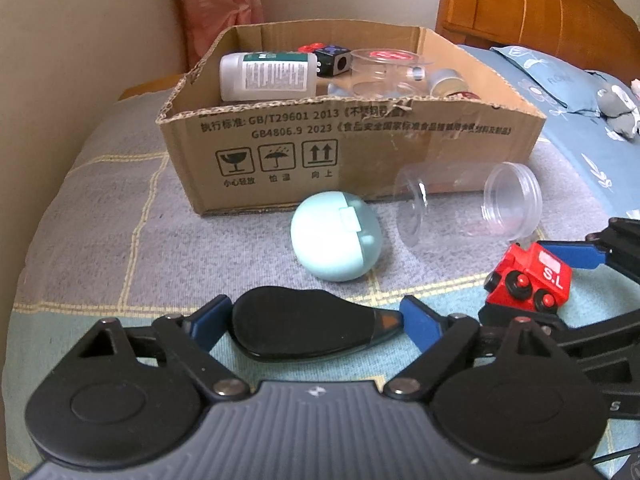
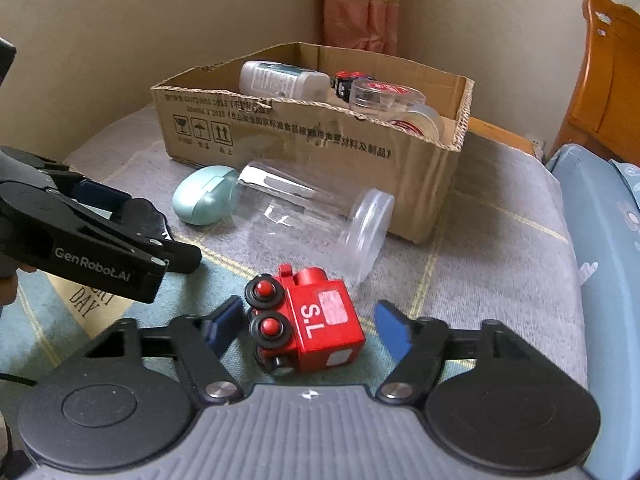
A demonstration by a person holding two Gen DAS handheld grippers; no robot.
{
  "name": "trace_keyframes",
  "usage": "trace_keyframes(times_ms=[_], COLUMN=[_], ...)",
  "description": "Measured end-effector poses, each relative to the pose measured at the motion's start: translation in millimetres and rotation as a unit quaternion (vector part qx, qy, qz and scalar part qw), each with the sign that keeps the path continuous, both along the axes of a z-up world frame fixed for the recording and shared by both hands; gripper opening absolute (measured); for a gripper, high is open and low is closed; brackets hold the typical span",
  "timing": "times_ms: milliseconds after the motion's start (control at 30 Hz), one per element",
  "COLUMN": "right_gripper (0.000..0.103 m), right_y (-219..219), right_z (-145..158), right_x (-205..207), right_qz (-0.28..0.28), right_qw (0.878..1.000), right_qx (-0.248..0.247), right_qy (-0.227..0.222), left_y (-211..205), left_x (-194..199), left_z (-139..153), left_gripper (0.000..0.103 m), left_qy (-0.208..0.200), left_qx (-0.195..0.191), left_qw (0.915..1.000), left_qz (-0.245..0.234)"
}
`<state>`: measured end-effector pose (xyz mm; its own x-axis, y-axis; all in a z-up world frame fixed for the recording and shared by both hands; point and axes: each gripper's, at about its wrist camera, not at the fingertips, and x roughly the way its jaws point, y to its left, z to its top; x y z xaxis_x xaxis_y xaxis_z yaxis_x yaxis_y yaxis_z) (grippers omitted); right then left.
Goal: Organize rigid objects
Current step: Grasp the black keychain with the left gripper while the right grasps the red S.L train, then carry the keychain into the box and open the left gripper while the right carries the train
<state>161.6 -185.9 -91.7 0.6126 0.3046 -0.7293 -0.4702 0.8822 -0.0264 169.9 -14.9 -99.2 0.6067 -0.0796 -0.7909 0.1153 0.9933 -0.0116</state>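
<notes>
A red toy train (image 2: 316, 328) marked "S.L" lies on the checked blanket, also visible in the left wrist view (image 1: 528, 276). My right gripper (image 2: 308, 328) straddles it, jaws open, with a small gap at the right pad (image 2: 394, 330). My left gripper (image 1: 312, 320) is shut on a black oval case (image 1: 304, 324), with a blue pad at each end. Seen from the right wrist, the left gripper (image 2: 160, 232) is low at the left. A mint egg-shaped case (image 1: 336, 236) and a clear jar (image 1: 468, 204) on its side lie before the cardboard box (image 1: 360, 148).
The box (image 2: 400, 184) holds a white bottle (image 1: 264, 76), dark dice, clear tubs and tape rolls. Walls and a pink curtain (image 1: 220, 4) stand behind it. A wooden headboard (image 1: 532, 4) and blue bedding (image 1: 560, 92) are at the right. A person's hand shows at the far left edge.
</notes>
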Motion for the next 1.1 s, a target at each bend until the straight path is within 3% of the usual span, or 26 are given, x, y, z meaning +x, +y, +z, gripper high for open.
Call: trace_keyframes(times_ms=[133,633,1100], right_gripper=[0.061,0.055,0.055], right_y=[3,5,-2], right_z=[2,10,51], right_x=[-2,-9,-21], right_qz=[0.017,0.034,0.047], right_qw=[1.000,0.999,0.998], right_qx=[-0.008,-0.037,-0.031], right_qy=[0.000,0.006,-0.013], left_y=[0,2,0], left_x=[3,-4,-5], left_z=[0,14,72], left_gripper=[0.090,0.090,0.090], left_qy=[-0.001,0.005,-0.043], left_qx=[0.003,0.023,0.034], left_qw=[0.9999,0.9967,0.9894], left_qz=[-0.011,-0.077,-0.134])
